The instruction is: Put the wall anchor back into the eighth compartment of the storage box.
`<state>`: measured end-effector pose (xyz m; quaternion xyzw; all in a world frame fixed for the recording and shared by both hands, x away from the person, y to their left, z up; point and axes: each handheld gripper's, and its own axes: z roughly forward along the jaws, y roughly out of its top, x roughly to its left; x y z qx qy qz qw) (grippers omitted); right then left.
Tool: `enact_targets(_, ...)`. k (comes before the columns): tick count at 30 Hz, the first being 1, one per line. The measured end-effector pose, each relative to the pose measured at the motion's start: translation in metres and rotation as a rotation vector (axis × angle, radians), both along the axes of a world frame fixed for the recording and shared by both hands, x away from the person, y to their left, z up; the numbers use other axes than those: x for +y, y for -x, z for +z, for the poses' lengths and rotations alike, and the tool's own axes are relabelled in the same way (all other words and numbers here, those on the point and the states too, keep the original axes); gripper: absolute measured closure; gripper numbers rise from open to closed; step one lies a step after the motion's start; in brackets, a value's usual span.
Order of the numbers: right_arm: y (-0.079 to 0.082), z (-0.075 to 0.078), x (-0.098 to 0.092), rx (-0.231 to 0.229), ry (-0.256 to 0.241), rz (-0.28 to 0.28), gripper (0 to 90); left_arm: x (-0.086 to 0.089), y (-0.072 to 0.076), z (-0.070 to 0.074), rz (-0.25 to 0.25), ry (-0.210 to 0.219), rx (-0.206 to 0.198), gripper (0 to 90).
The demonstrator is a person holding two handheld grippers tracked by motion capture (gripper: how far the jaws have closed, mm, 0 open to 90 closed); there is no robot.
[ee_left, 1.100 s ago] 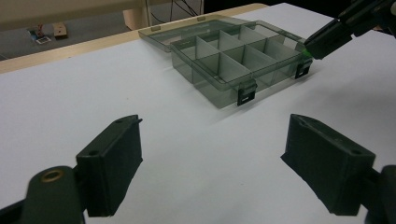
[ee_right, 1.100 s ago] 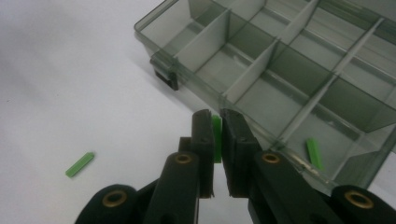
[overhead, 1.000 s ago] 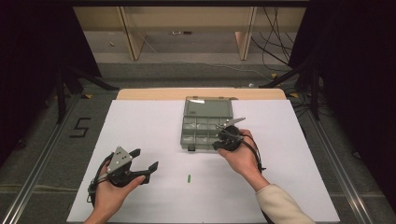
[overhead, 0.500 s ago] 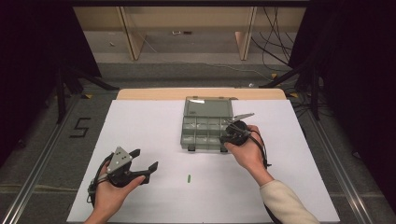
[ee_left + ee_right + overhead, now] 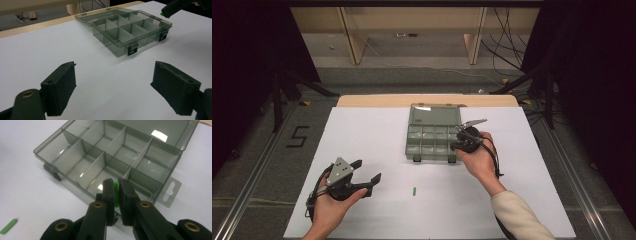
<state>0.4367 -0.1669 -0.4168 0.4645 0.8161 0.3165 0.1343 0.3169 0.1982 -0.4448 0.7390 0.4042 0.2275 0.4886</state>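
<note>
High view: green strip carried to the organizer box

The right gripper (image 5: 466, 141) has been drawn slightly toward the near right corner of the open organizer box (image 5: 432, 139); its fingers (image 5: 108, 192) are clamped on a green strip (image 5: 115, 191) above a near compartment, so release seems next. A second green strip (image 5: 414, 191) is left on the counter (image 5: 377, 130), nearer than the box. The left gripper (image 5: 364, 172) is held spread, idle.

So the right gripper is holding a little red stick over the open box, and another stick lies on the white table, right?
Almost. The stick pinched in the right gripper is green, not red, as the right gripper view shows. The rest holds: it hangs over the open box, and another green stick lies on the white table.
</note>
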Motion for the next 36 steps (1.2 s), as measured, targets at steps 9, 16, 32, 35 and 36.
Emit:
enact_targets(9, -0.007, -0.002, -0.005, -0.032, 0.020, 0.007, 84.5, 0.000, 0.000, 0.000, 0.004, 0.001, 0.001, 18.2)
enact_targets(16, -0.011, -0.003, -0.008, -0.052, 0.032, 0.003, 84.5, 0.000, 0.000, 0.000, 0.000, 0.003, 0.000, 18.2)
enact_targets(32, -0.012, -0.007, -0.010, -0.059, 0.041, -0.010, 84.3, 0.000, 0.001, 0.001, 0.006, 0.005, 0.001, 18.2)
enact_targets(35, -0.013, -0.007, -0.010, -0.057, 0.044, -0.004, 84.0, 0.000, 0.000, 0.001, 0.002, 0.000, -0.002, 18.2)
enact_targets(36, -0.013, -0.007, -0.010, -0.057, 0.044, -0.005, 83.8, 0.000, 0.000, 0.001, 0.002, 0.001, -0.002, 18.2)
